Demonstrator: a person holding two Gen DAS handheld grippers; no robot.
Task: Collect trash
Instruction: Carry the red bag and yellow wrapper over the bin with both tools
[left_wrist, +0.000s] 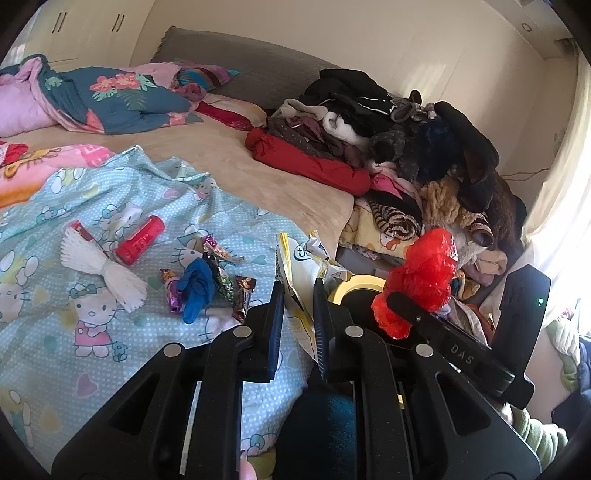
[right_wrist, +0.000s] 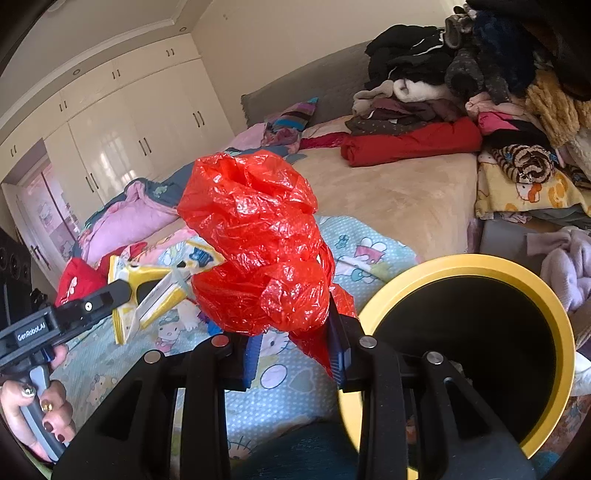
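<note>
Trash fills both our tools above the bed: our left tool is clamped on a crumpled white-and-yellow wrapper, our right tool grips a bunched red plastic bag. Beside them a yellow-rimmed bin gapes. Candy wrappers and a red tube lie on the patterned sheet.
</note>
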